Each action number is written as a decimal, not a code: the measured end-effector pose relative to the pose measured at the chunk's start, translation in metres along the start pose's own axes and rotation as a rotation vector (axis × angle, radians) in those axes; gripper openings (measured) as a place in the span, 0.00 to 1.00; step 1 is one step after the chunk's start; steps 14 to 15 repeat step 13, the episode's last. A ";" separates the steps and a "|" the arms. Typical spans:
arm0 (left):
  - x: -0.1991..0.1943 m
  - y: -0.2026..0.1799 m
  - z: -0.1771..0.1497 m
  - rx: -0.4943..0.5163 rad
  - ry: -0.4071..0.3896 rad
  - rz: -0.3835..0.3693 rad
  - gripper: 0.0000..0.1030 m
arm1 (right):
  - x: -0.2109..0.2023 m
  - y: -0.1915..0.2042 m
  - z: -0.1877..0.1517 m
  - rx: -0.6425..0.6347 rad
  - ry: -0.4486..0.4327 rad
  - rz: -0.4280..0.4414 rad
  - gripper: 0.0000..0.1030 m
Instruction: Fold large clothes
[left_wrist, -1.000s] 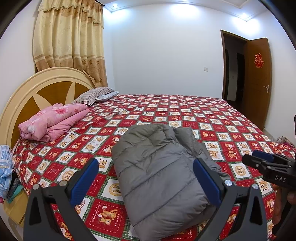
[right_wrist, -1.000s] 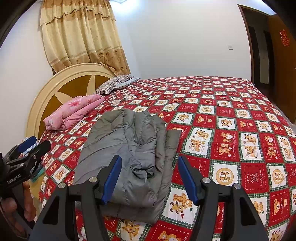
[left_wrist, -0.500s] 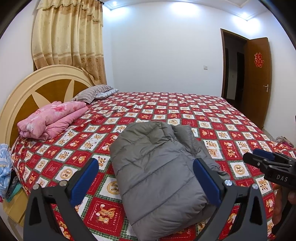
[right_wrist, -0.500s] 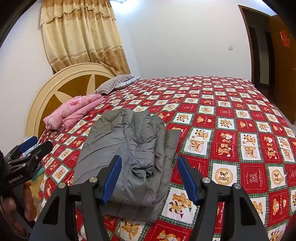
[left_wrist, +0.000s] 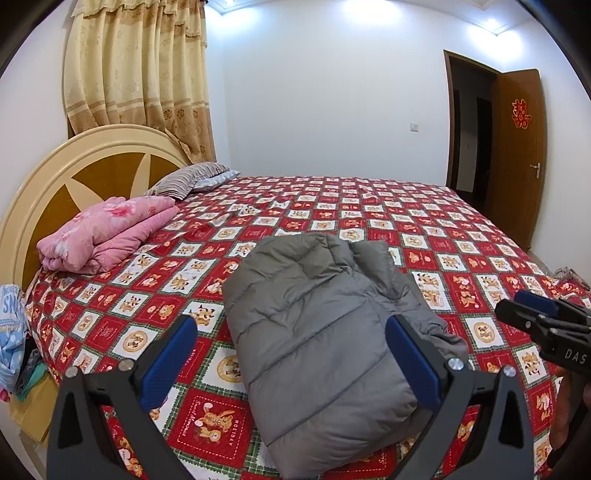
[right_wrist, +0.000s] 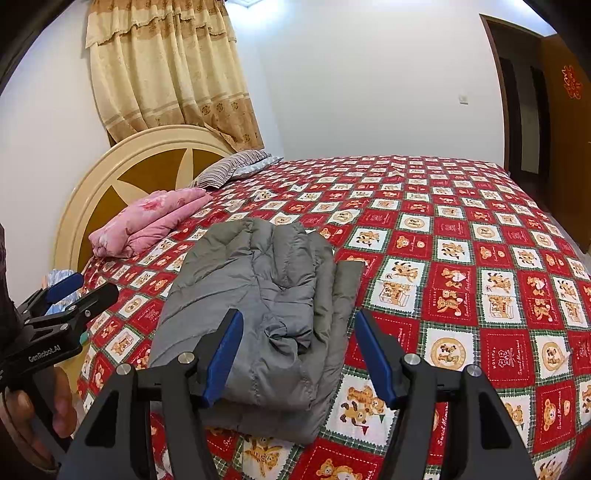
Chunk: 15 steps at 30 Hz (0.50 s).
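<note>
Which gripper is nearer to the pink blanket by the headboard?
Left. The left gripper hovers open at the jacket's headboard side, toward the pink blanket; the right gripper is open at the jacket's far side.

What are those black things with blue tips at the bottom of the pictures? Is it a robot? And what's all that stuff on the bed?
It isn't a robot. A person holds a pair of tongs in each hand, and each pair carries a little camera looking forward along its two fingers.

One picture comes from the left tongs. In it, the other pair pokes in at the right edge. The other picture comes from the right tongs.

Both pairs are open and hold nothing. They hang just above the near edge of the bed.

On the red teddy-bear bedspread lies a grey puffy jacket, already folded into a bundle. By the round headboard sit a folded pink blanket and a striped pillow.
</note>
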<state>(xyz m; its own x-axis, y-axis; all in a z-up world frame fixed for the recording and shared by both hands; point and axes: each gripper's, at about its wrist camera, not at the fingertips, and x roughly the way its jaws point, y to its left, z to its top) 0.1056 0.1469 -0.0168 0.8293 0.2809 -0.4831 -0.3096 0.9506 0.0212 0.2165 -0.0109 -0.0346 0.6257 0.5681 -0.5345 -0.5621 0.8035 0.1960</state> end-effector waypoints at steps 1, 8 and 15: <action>0.000 0.000 0.000 0.000 0.001 0.002 1.00 | 0.000 0.001 -0.001 0.001 0.001 0.000 0.61; 0.000 -0.001 -0.002 0.017 -0.013 0.013 1.00 | 0.003 0.000 -0.004 0.002 0.012 0.000 0.61; 0.000 -0.005 -0.001 0.030 -0.016 -0.001 1.00 | 0.004 0.001 -0.007 0.000 0.018 0.002 0.61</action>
